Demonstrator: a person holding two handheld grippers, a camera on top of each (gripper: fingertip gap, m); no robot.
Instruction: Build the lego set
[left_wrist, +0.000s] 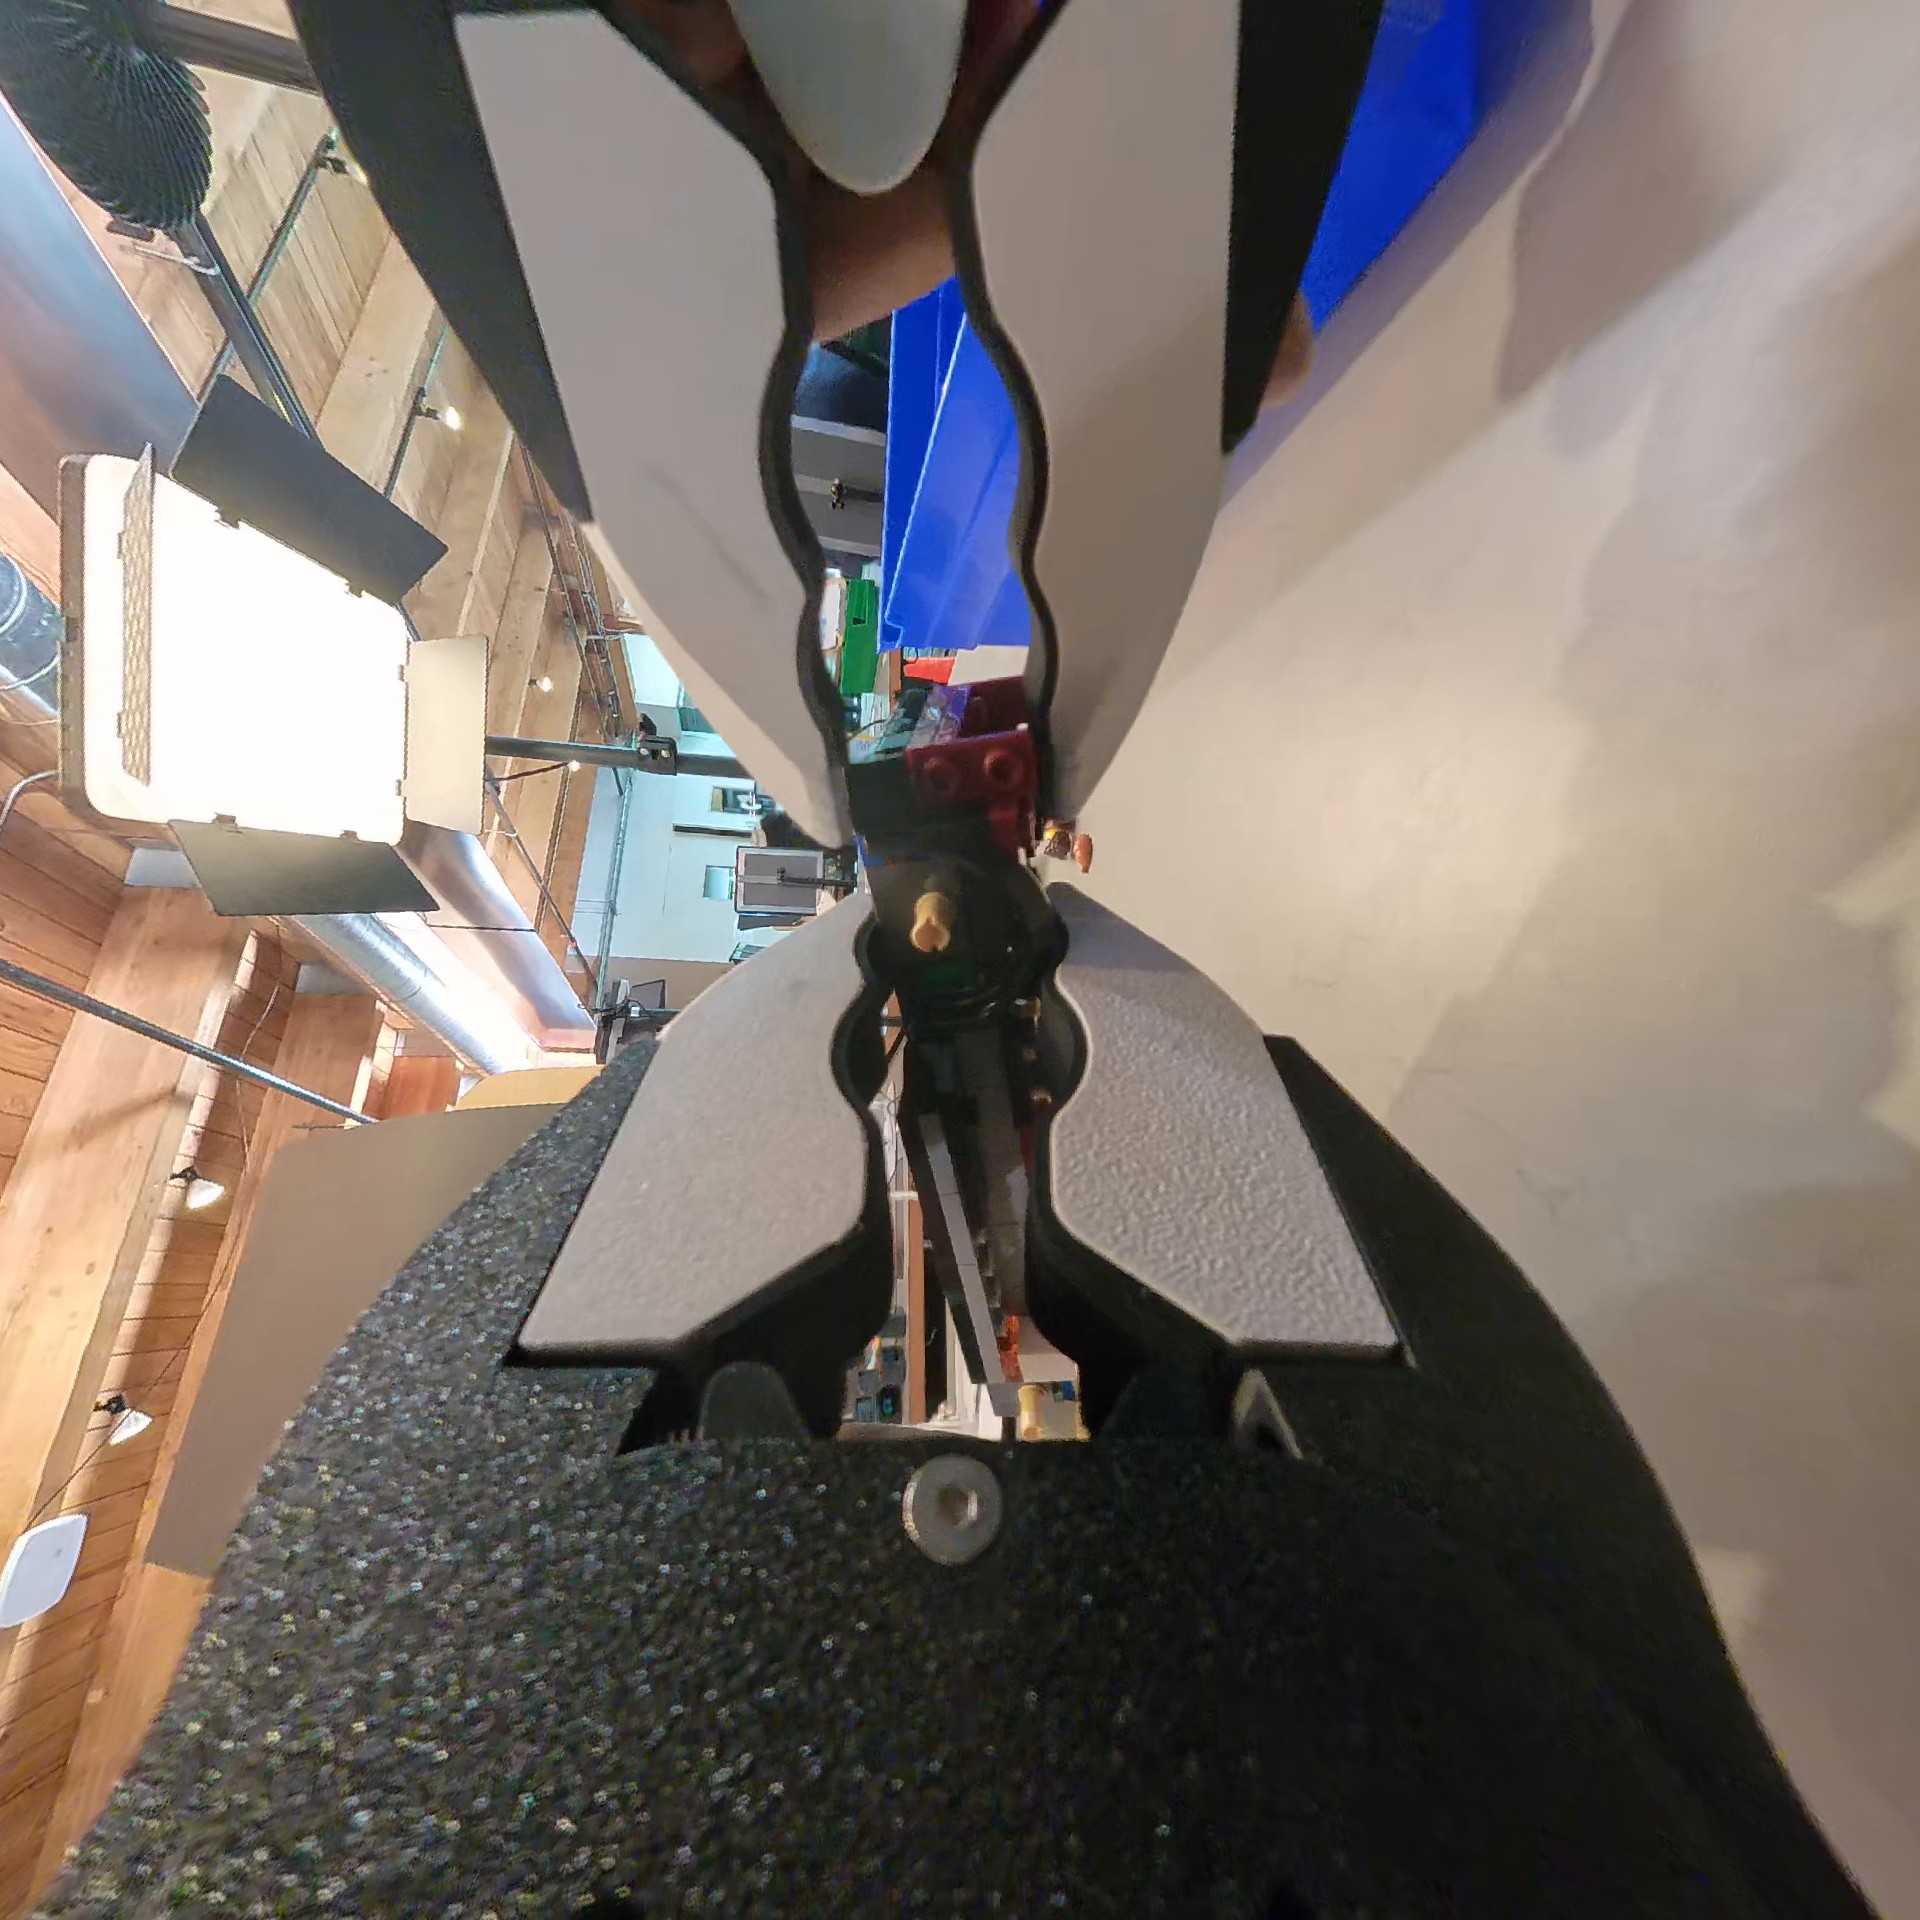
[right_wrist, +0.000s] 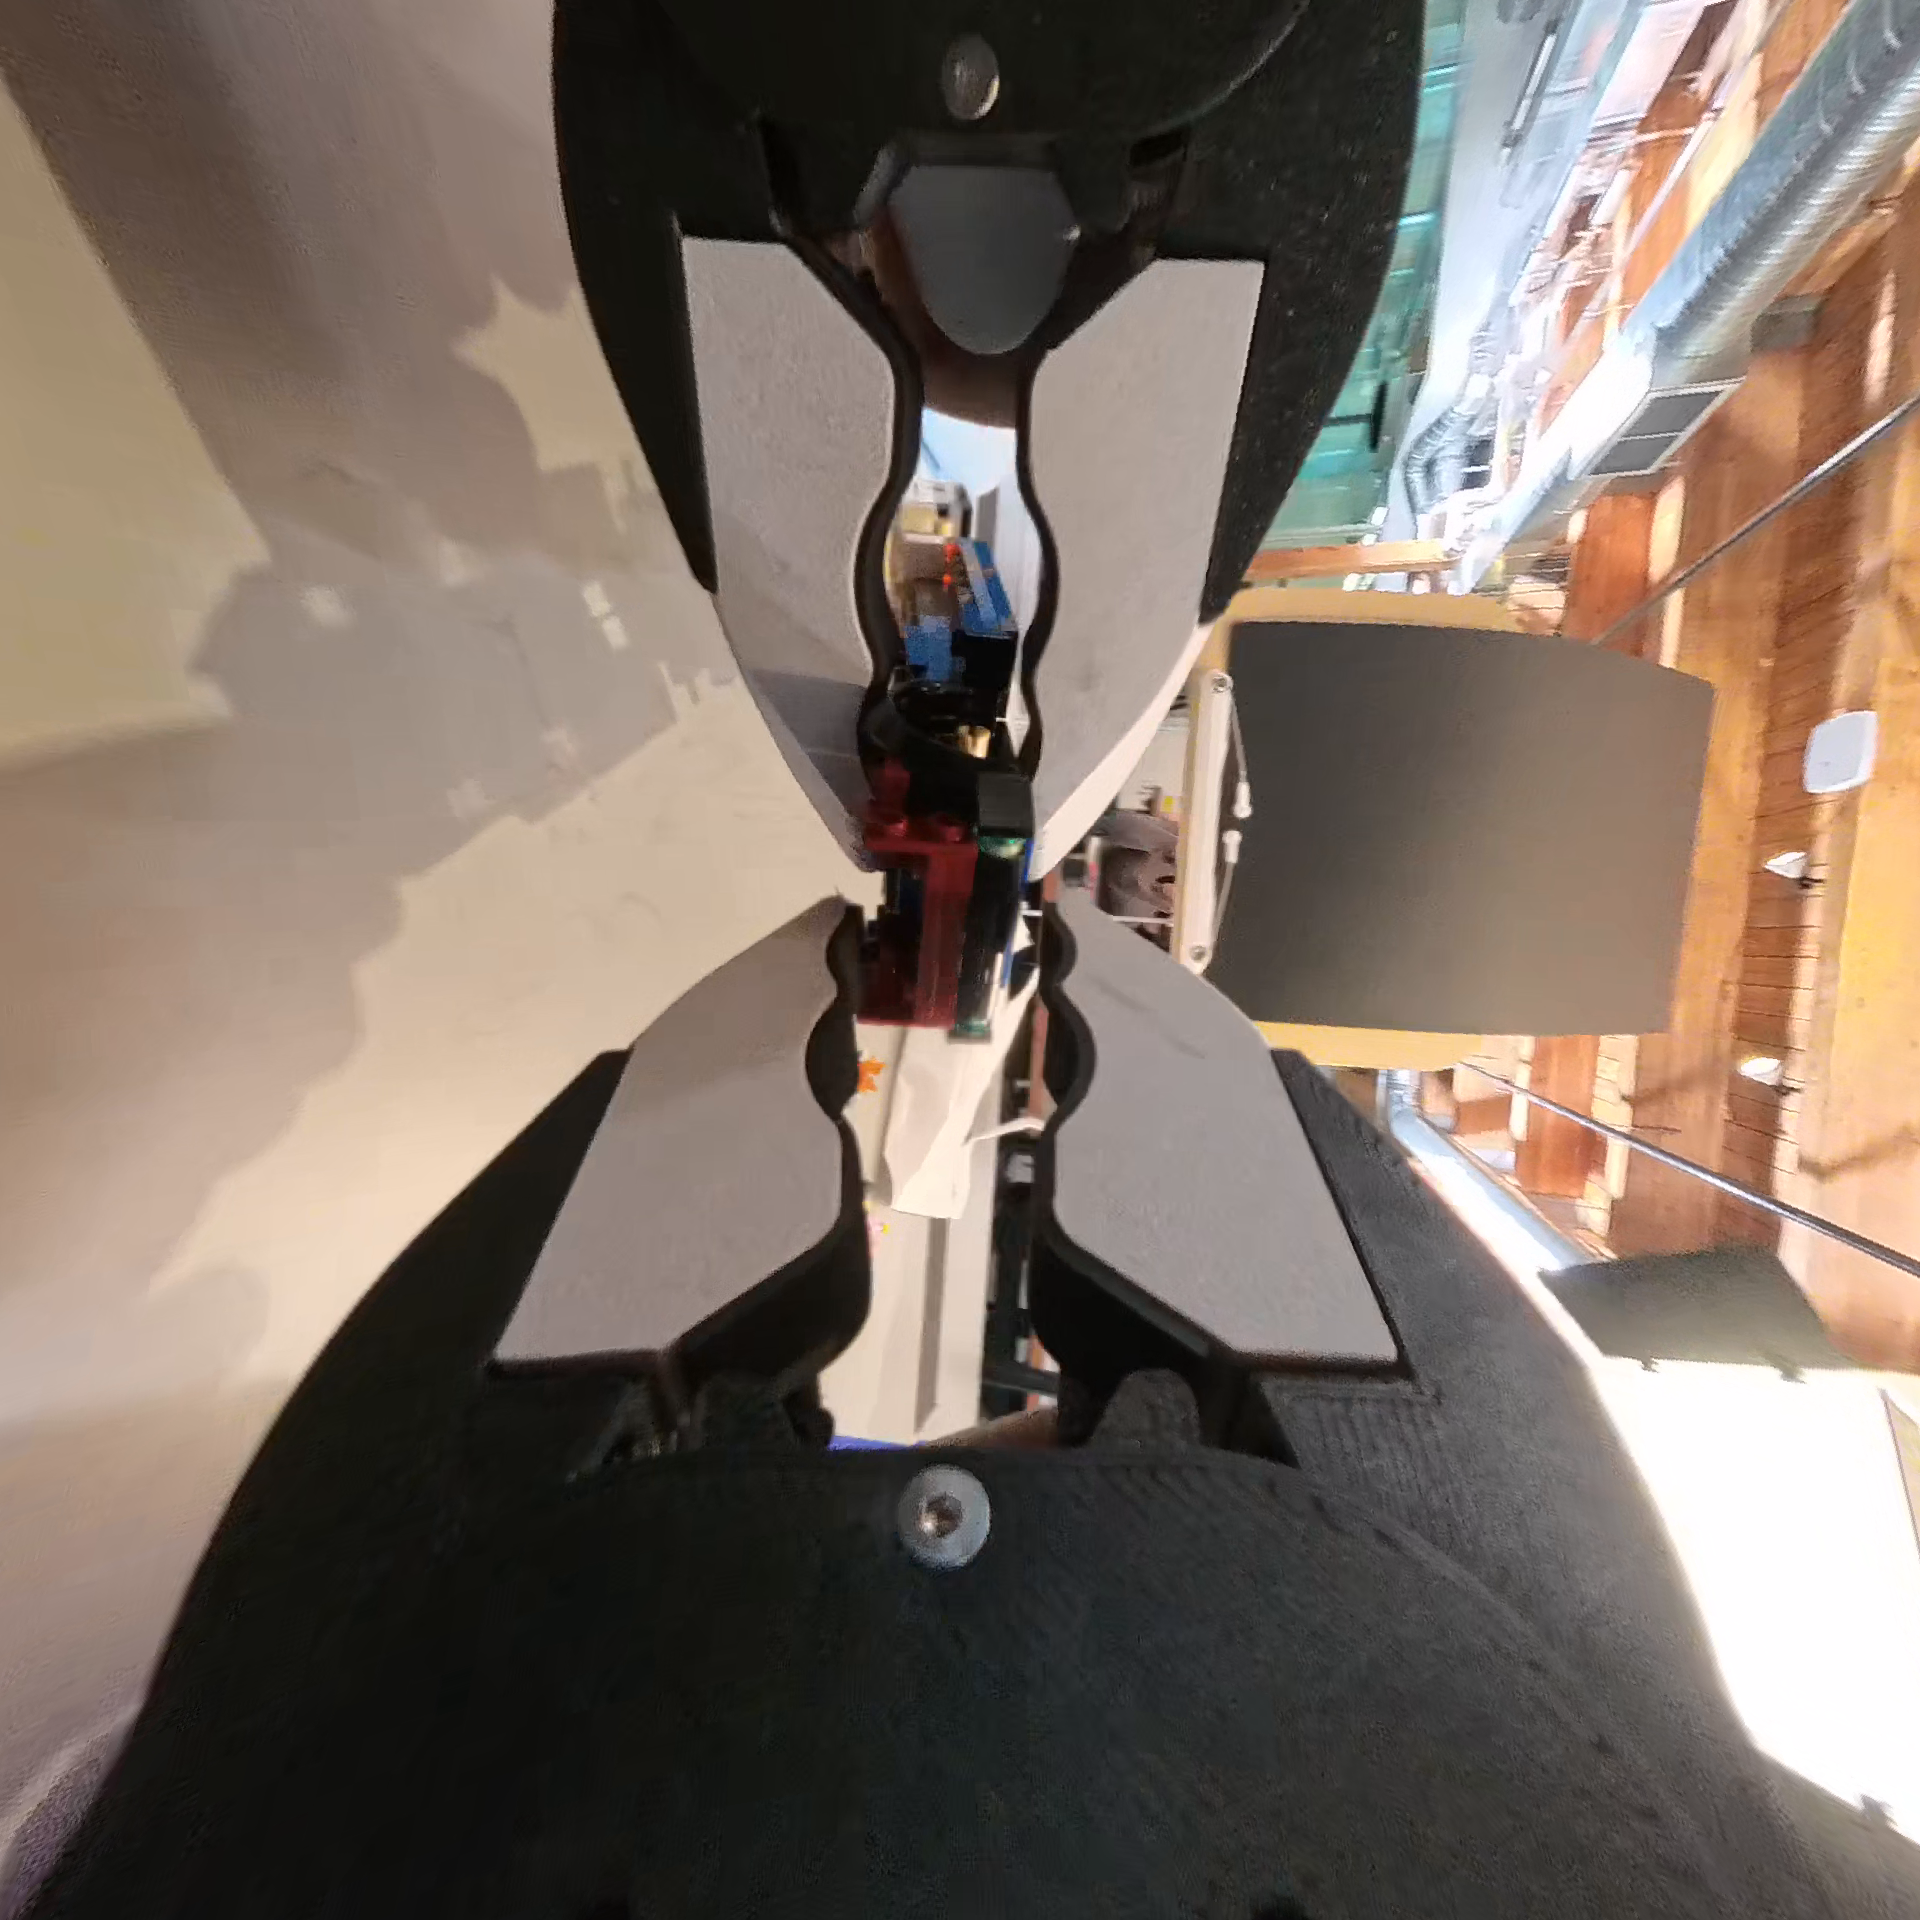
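The two grippers face each other over a white table (left_wrist: 1507, 831). My left gripper (left_wrist: 961, 935) is shut on a long brick-built model (left_wrist: 971, 1174) of black and grey parts with a tan pin (left_wrist: 930, 920). The model's dark red brick end (left_wrist: 971, 774) sticks out between the fingers of my right gripper (left_wrist: 945, 810). In the right wrist view, my right gripper (right_wrist: 945, 935) is open around that dark red part (right_wrist: 935, 935). A gap shows between the model and the right pad (right_wrist: 1060, 997). The left gripper (right_wrist: 951, 790) holds the model's black part (right_wrist: 935, 748) farther off.
Blue bins (left_wrist: 956, 499) stand beyond the grippers. A bright studio light panel (left_wrist: 239, 644) and its black flap (right_wrist: 1455, 831) are off the table's side. Small brown pieces (left_wrist: 1070, 844) and an orange piece (right_wrist: 871, 1070) lie on the table. Both grippers' tips are close together, under 4 cm apart.
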